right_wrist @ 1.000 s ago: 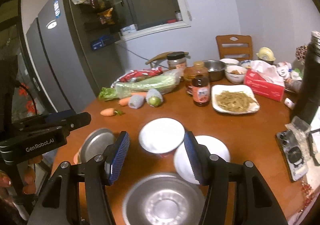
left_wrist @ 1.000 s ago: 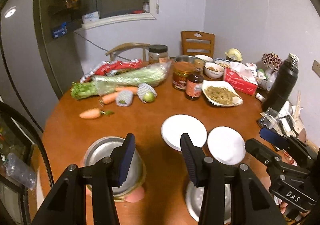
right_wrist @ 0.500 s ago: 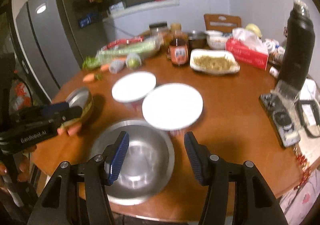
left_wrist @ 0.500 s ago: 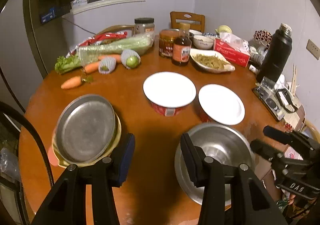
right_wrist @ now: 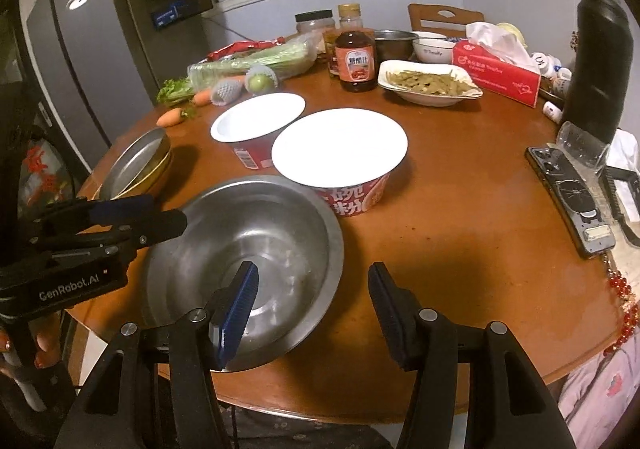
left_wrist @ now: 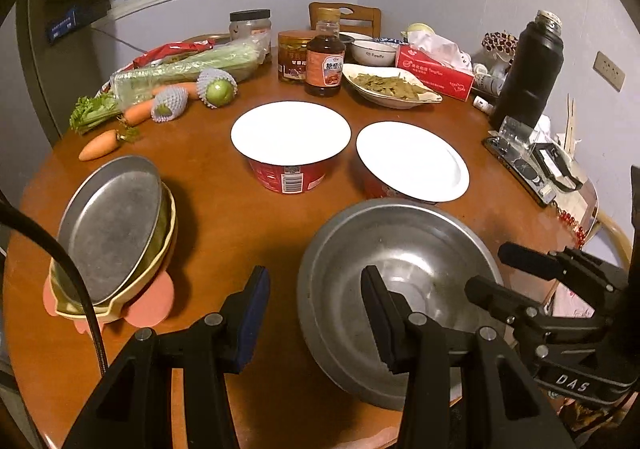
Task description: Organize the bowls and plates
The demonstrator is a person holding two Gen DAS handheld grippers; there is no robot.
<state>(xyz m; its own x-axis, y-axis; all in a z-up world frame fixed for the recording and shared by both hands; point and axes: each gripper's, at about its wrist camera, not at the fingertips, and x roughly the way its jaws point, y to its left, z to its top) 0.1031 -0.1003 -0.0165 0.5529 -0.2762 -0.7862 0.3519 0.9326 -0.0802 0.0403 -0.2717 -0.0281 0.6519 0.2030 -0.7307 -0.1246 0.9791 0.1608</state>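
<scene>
Steel bowl sat at the bench near edge, straddled for a two-sided rim grab: left gripper and right gripper fingers part-open, empty, holding nothing.

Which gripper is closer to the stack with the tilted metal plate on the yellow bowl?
Left. The left gripper hangs just right of the tilted metal plate; the right gripper is farther off, across the big steel bowl.
</scene>
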